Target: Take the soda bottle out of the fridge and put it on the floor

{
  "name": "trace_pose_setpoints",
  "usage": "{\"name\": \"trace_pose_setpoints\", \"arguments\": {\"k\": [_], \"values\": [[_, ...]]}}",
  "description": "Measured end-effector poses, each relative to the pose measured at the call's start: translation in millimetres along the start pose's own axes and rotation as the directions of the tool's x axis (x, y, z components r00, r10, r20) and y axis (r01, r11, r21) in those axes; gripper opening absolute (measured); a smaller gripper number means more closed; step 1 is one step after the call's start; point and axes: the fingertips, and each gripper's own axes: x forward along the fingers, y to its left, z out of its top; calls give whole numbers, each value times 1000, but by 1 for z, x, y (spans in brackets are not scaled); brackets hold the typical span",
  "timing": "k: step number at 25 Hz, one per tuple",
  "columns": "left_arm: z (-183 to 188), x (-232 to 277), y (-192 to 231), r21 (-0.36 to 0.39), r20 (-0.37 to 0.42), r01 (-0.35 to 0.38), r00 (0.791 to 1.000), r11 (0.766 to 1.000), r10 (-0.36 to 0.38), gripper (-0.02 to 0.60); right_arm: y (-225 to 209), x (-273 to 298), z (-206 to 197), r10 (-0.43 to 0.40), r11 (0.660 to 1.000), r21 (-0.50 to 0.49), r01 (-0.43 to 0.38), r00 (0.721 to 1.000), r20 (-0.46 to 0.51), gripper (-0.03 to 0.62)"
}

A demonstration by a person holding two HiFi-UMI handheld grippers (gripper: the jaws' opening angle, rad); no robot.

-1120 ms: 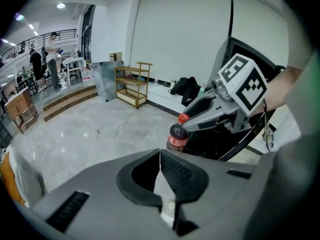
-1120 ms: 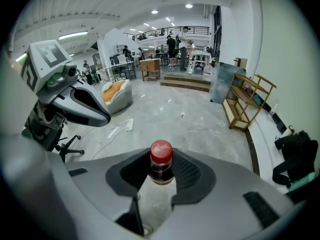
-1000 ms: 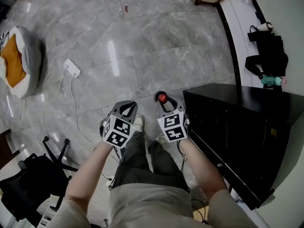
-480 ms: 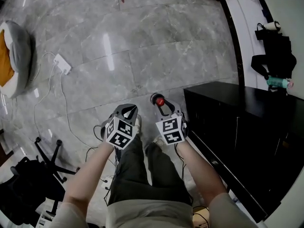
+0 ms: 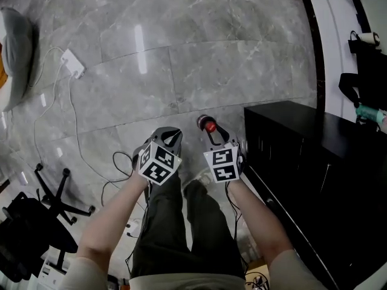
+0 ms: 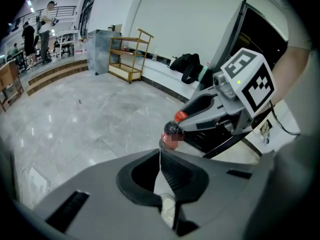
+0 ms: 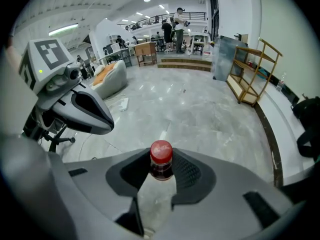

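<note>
Grey floor (image 5: 211, 59) open beside fridge (image 5: 302, 162) edge — right gripper (image 7: 160, 178) clamps soda bottle (image 5: 209, 125).

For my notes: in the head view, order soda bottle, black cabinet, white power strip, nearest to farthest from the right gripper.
1. soda bottle, held in the right gripper
2. black cabinet, right
3. white power strip, upper left

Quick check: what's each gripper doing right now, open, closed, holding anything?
Left gripper: closed, nothing between its jaws.
Right gripper: closed on the soda bottle.
</note>
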Motion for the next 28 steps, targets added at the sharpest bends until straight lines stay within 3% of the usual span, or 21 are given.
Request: {"name": "trace_pose_setpoints", "arguments": {"k": [19, 28], "values": [[-102, 134, 56, -98, -53, -18, 999, 995, 13, 8, -8, 154, -97, -19, 1000, 3, 19, 992, -122, 110], [-147, 195, 61, -168, -98, 5, 995, 986, -21, 8, -12, 206, -135, -6, 995, 95, 22, 986, -164, 112]]}}
